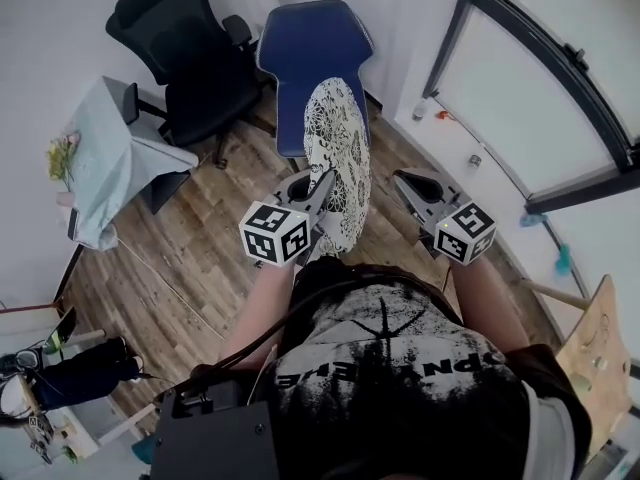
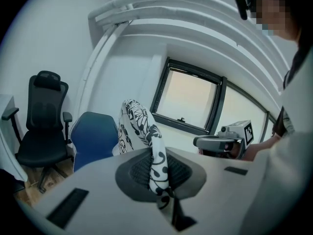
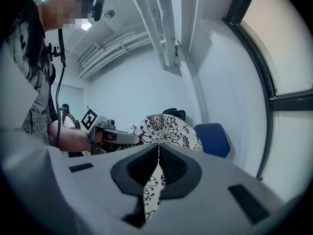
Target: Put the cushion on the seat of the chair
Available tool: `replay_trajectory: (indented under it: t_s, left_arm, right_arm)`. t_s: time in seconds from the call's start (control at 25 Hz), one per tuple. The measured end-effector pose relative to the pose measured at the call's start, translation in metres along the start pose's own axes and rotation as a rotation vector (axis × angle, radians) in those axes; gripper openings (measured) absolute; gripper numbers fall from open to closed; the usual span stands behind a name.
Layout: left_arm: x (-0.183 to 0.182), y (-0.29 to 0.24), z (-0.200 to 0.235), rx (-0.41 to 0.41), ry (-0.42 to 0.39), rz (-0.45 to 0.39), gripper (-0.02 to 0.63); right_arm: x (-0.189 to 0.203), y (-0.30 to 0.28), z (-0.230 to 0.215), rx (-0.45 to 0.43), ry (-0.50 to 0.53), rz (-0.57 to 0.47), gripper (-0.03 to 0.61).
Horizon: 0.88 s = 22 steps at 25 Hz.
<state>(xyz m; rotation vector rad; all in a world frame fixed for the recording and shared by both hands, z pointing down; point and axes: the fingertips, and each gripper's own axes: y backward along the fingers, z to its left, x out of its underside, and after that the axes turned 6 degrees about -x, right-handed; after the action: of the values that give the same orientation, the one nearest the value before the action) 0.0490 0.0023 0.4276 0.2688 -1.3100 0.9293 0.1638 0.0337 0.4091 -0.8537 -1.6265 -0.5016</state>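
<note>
The cushion (image 1: pixel 340 158) is white with a black flower print and hangs upright on edge in front of the person. My left gripper (image 1: pixel 322 186) is shut on its near edge; in the left gripper view the fabric (image 2: pixel 157 165) is pinched between the pads. The blue chair (image 1: pixel 318 63) stands just beyond the cushion, with its seat hidden behind it. In the left gripper view the blue chair (image 2: pixel 93 136) is to the left of the cushion (image 2: pixel 137 121). My right gripper (image 1: pixel 400 180) is shut, just right of the cushion and apart from it. The cushion (image 3: pixel 166 129) shows behind its closed jaws.
A black office chair (image 1: pixel 185 58) stands left of the blue chair. A table under a pale cloth (image 1: pixel 115 153), with flowers (image 1: pixel 62 158) on it, is at the far left. A dark-framed window wall (image 1: pixel 540 98) runs along the right. A wooden piece (image 1: pixel 595 348) stands at the lower right.
</note>
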Motion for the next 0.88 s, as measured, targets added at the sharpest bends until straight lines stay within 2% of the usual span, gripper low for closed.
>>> replay_trajectory:
  t_s: [0.4,0.76,0.88]
  left_arm:
    - [-0.063,-0.047,0.062,0.090,-0.065,-0.010,0.026]
    - [-0.072,-0.080,0.112,0.170,-0.056,0.037,0.026]
    - [-0.080,-0.091,0.127,0.199,-0.047,0.035,0.026]
  right_arm:
    - [-0.027,-0.064,-0.045,0.074,0.006,0.023,0.020]
    - [-0.027,-0.112,-0.065,0.144,-0.007,0.020,0.020]
    - [-0.029,-0.127,-0.075,0.183,0.032,0.036,0.020]
